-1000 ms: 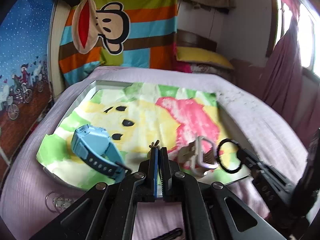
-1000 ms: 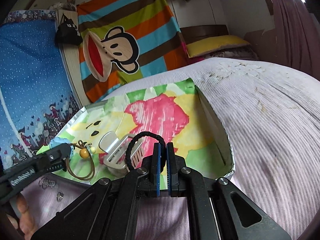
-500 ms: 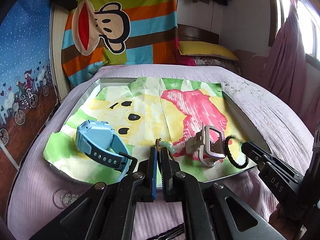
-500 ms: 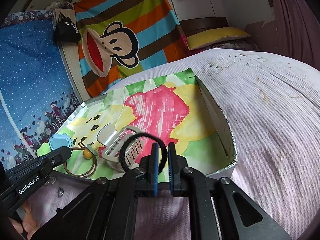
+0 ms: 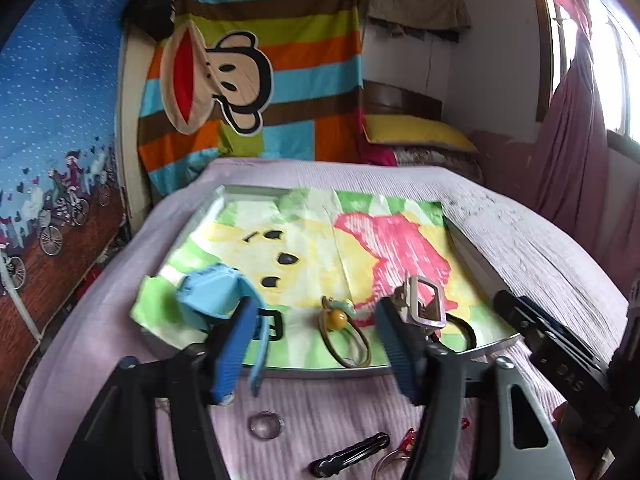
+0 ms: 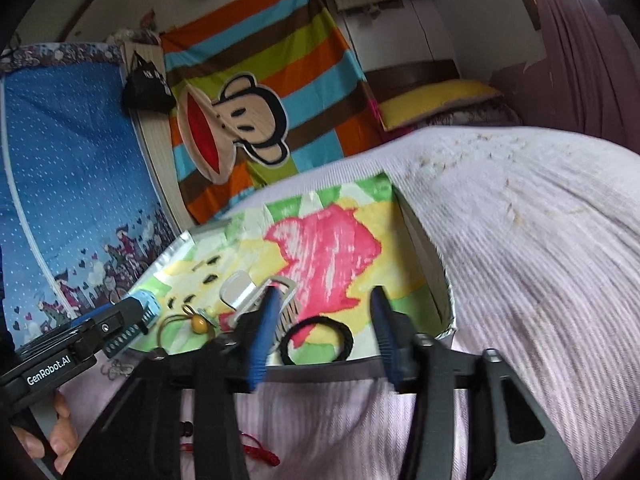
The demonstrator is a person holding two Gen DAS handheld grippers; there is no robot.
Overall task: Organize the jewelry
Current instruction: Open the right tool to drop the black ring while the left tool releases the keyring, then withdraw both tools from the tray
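- Step, by my read: drop-off into the tray (image 5: 360,372) on the bed (image 6: 540,260); loose pieces remain on the bedspread near of it, so the job is part done.
- Left hand-held gripper (image 5: 316,344): jaws spread wide, holding nothing. Brown hair tie with the yellow bead (image 5: 340,320) lies in the tray between the fingers, apart from both.
- Right hand-held gripper (image 6: 324,336): also wide open and empty. Black hair band (image 6: 316,340) lies flat between its fingers at the tray's near edge; touching or not, can't tell.
- In the tray: blue watch (image 5: 216,296) at left, partly behind the left finger; silver hair claw (image 5: 424,304) right of the bead tie.
- Still on the bedspread, near side: clear ring (image 5: 266,426), black hair clip (image 5: 352,454), something red (image 6: 256,452).
- Next move calls for: pull either gripper near and down to a loose piece, straddle it, close. The thin flat clip on soft fabric likely needs a low approach or it slips.
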